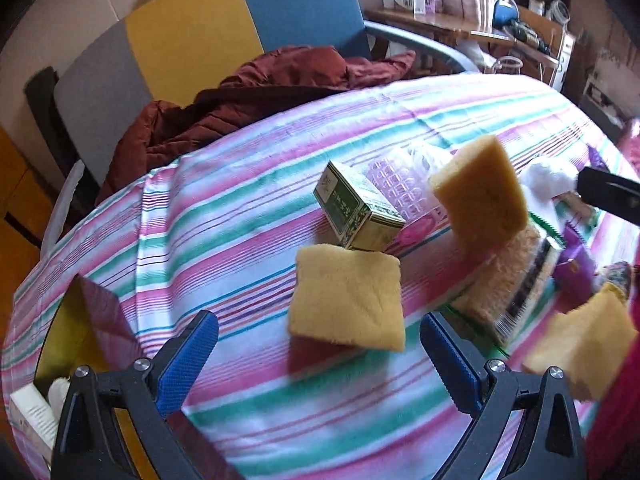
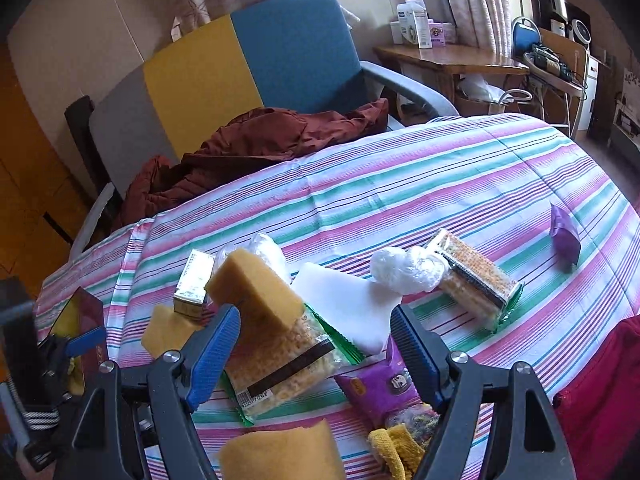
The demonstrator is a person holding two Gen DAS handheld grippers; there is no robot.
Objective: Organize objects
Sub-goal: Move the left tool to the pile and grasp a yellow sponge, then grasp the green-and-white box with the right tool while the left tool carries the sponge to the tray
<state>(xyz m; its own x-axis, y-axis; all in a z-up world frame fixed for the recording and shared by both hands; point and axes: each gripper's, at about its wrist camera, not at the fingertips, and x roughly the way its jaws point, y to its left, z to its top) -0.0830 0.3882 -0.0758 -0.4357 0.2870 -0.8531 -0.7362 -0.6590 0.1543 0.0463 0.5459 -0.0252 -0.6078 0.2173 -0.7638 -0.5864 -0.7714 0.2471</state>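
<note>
My left gripper (image 1: pixel 320 356) is open and empty above the striped cloth (image 1: pixel 248 216), just short of a flat yellow sponge (image 1: pixel 347 298). A green box (image 1: pixel 354 210) lies behind that sponge. Another yellow sponge (image 1: pixel 482 192) leans tilted on a cracker packet (image 1: pixel 516 284). My right gripper (image 2: pixel 316 356) is open and empty over the same cracker packet (image 2: pixel 288 360) and sponge (image 2: pixel 256 292). A purple snack pack (image 2: pixel 378 386), a white pad (image 2: pixel 344 304) and a second cracker packet (image 2: pixel 476 280) lie close by.
A dark red box (image 1: pixel 94 320) stands open at the left, holding small items. A third sponge (image 2: pixel 280 454) lies at the front. A white plastic bundle (image 2: pixel 404 266) and a small purple packet (image 2: pixel 564 236) lie to the right. A chair (image 2: pixel 240 68) with a red jacket (image 2: pixel 256 140) stands behind.
</note>
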